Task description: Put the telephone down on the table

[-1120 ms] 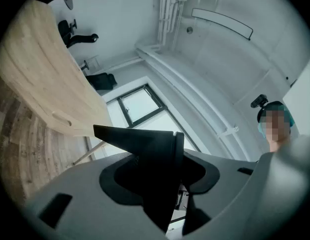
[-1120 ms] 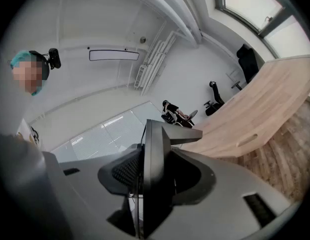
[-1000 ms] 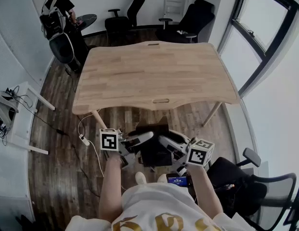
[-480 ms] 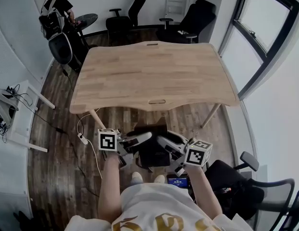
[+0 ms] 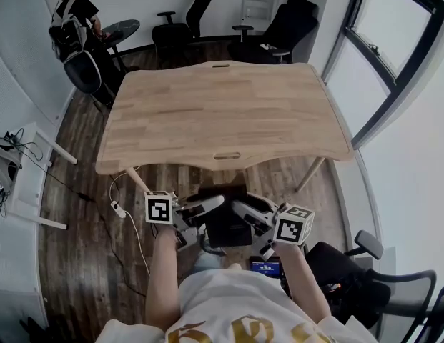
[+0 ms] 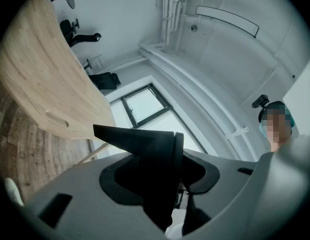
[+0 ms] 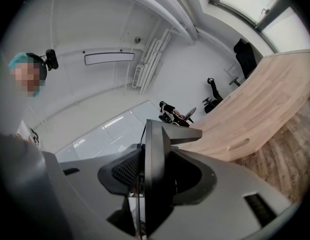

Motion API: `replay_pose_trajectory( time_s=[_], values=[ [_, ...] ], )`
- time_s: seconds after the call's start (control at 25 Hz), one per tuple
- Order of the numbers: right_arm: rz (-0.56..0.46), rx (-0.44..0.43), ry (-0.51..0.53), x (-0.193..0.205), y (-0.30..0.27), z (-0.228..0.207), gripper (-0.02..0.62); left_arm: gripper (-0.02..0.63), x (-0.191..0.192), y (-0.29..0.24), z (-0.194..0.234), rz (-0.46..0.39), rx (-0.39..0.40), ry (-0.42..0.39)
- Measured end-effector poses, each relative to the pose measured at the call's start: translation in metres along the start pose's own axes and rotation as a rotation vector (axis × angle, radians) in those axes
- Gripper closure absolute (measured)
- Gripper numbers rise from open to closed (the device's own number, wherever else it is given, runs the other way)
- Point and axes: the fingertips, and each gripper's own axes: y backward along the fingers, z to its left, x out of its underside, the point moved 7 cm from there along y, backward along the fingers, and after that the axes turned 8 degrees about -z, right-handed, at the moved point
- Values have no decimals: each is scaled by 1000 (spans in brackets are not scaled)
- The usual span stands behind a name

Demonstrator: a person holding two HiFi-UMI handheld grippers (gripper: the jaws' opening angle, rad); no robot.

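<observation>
The left gripper (image 5: 209, 211) and the right gripper (image 5: 248, 221) each had their jaws partly closed and pressed onto an edge of the black, angular plastic telephone (image 5: 225, 225). It hung between them, clear of the floor and short of the table. Just behind the right gripper stood a black office chair with a mesh seat (image 5: 350, 274). On the dark wood-plank floor (image 5: 79, 249) to the left gripper's outer side lay a white power strip with its cable (image 5: 119, 209). Ahead of both grippers stood the light wooden table with slot handles cut into its near and far edges (image 5: 222, 113), its top bare. Past its far edge stood black office chairs (image 5: 189, 20), and at the far left a person (image 5: 68, 16) beside a small round dark table (image 5: 123, 28).
</observation>
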Motion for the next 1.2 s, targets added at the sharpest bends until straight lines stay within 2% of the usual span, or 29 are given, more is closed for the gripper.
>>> replay_pose_trajectory(
  time_s=[0.32,0.56,0.88,1.04,1.2],
  values=[
    [-11,49,-17,-34,-48,-65,413,416,-58,-32,67,28,18,38],
    [-18,105,-38,-81,-117,-121,413,416,-140,-61,128,51,40,90],
    [-18,105,-55,-137,-236,-192,413,416,-265,-71,209,63,19,93],
    [-9,101,-72,-145,-281,-220,413,416,-304,-66,244,65,7,100],
    [-10,123,-77,-148,-309,-239,413,416,-327,-63,271,70,11,117]
  ],
)
